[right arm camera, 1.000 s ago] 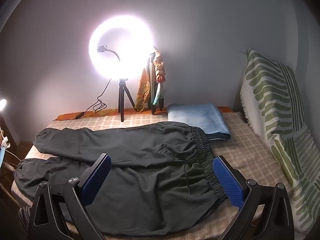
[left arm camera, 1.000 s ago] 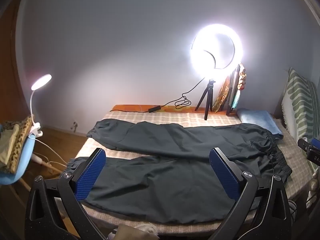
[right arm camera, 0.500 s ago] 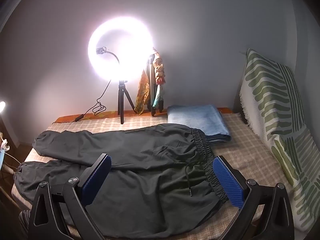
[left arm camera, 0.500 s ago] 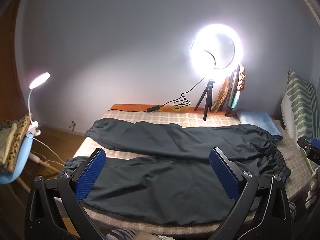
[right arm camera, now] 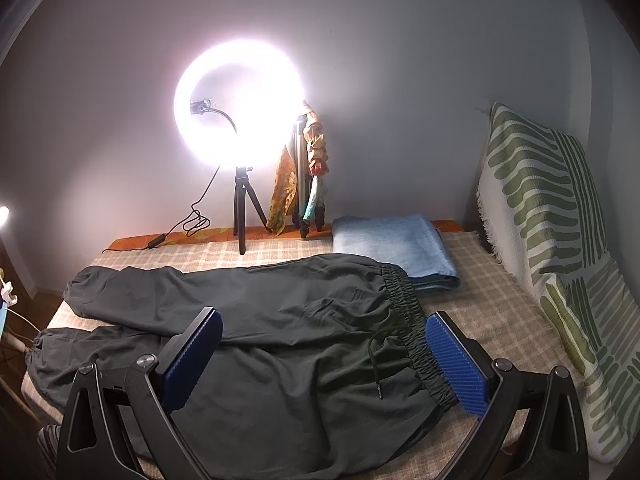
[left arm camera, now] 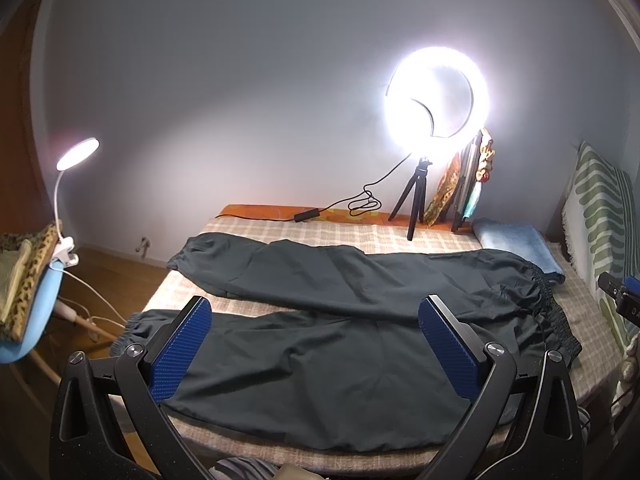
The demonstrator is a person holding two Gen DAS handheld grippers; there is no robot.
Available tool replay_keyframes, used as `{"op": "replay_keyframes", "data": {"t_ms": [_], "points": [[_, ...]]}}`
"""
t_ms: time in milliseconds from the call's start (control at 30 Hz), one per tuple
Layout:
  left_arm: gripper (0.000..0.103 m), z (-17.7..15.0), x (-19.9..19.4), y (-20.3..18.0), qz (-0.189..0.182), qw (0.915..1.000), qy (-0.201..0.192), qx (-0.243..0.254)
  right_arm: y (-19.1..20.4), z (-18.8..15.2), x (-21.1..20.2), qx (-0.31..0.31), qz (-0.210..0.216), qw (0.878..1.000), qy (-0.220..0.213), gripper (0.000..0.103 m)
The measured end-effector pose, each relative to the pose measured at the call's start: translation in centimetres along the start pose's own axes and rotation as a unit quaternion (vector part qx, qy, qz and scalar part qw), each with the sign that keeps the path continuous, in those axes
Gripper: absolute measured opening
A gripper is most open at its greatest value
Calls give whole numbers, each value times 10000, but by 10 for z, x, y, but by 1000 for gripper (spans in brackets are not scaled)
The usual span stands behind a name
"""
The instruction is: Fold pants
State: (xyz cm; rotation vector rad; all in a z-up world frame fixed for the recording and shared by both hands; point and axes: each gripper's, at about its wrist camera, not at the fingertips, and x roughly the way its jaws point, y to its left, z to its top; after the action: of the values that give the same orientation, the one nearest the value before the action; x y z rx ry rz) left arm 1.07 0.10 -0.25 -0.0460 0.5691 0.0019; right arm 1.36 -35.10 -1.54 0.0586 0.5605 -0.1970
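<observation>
Checked bedcover [left arm camera: 360, 236] under a blazing ring light [left arm camera: 436, 98] on its tripod, and the dark pants [left arm camera: 340, 320] lie spread flat across it, both legs running out to the left, elastic waistband [right arm camera: 404, 320] over on the right beside a folded blue towel [right arm camera: 392, 246]. Over the last second both views have eased back and up a touch: the near edge of the bed sits lower in frame and more of the lower leg shows, so both tools are lifting clear, not closing in. Left gripper [left arm camera: 314, 350] hangs above the lower leg, fingers spread wide, nothing between them. Right gripper [right arm camera: 324, 356] hovers over the waist end, fingers wide apart too, the drawstring [right arm camera: 376, 372] lying loose between them on the cloth. Nothing folded yet by the look of it; this reads as lining up for a first grab, likely waistband and cuff of the lower leg, to bring that leg onto the other.
</observation>
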Motion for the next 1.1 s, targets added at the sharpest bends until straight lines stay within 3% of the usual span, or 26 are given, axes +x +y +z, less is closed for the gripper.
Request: {"op": "replay_keyframes", "data": {"t_ms": [1100], "points": [[103, 3, -1, 4, 13, 10000, -76, 11, 3, 4, 3, -51, -28, 10000, -48, 103]]}}
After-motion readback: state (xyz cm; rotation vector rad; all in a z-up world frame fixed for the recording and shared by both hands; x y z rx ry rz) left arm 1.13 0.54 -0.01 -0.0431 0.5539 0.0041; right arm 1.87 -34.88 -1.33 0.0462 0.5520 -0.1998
